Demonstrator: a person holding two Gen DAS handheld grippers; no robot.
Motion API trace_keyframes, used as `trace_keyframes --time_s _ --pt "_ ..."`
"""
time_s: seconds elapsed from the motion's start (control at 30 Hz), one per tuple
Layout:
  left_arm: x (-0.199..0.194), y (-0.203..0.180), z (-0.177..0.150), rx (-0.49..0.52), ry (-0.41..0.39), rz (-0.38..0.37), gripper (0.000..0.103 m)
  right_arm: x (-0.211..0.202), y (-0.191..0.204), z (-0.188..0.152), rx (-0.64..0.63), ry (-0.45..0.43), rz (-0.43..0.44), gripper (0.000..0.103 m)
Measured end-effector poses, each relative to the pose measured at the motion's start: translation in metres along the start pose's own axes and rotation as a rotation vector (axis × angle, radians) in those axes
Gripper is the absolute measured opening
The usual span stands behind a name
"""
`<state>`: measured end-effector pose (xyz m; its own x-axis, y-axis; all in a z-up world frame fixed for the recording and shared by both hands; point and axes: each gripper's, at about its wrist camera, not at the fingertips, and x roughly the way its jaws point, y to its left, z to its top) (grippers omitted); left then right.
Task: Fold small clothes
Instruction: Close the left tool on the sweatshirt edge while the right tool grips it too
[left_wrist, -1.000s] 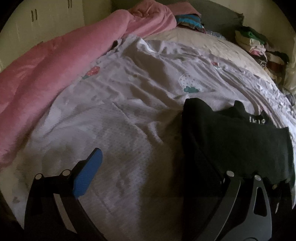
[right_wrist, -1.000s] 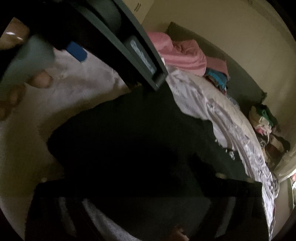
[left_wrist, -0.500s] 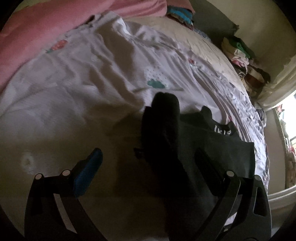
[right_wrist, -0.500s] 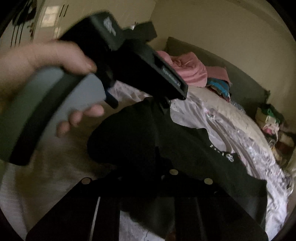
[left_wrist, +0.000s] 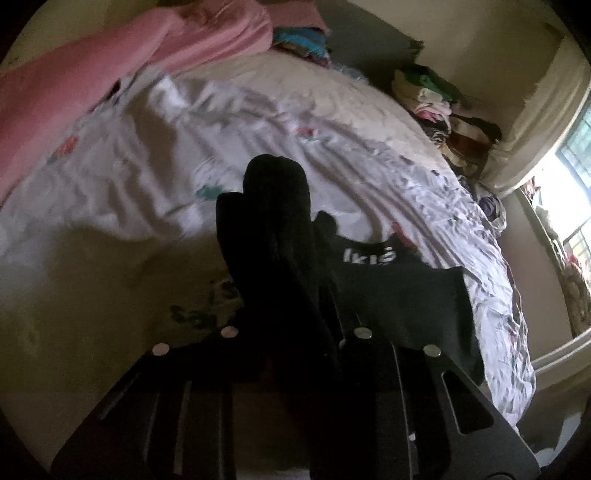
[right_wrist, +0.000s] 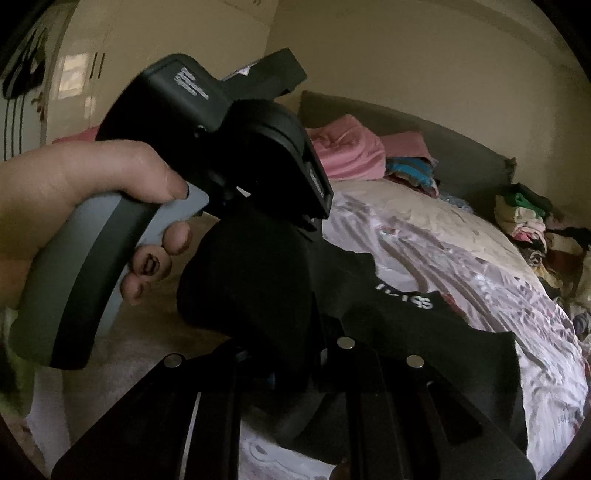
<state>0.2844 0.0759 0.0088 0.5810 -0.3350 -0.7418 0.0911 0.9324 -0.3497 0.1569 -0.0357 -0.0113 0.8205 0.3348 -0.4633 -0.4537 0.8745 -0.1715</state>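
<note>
Here, a black garment (left_wrist: 402, 306) is held bunched in the closed jaws of both the left gripper (left_wrist: 291, 332) and right gripper (right_wrist: 291, 350), lifted above the bed (left_wrist: 122, 177); its far edge is draped on the sheet, with bare sheet seen beyond.

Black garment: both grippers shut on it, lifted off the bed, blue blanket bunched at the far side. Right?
One error: the blanket bunched at the far side is pink, not blue, as the left wrist view shows. The rest stands: the left gripper and right gripper are both shut on the black garment, partly lifted off the bed.
</note>
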Motion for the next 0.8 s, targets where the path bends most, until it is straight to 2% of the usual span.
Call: trace_keyframes --time_s 0.4,0.8 --pt "-0.02 -0.066 -0.003 0.088 -0.044 -0.02 0.016 -0.045 -0.046 -0.012 0.102 -0.052 -0.058 0.012" --pt "-0.009 -0.124 -0.012 0.146 -0.031 -0.027 0.017 -0.069 -0.088 -0.031 0.168 -0.056 -0.1 0.012"
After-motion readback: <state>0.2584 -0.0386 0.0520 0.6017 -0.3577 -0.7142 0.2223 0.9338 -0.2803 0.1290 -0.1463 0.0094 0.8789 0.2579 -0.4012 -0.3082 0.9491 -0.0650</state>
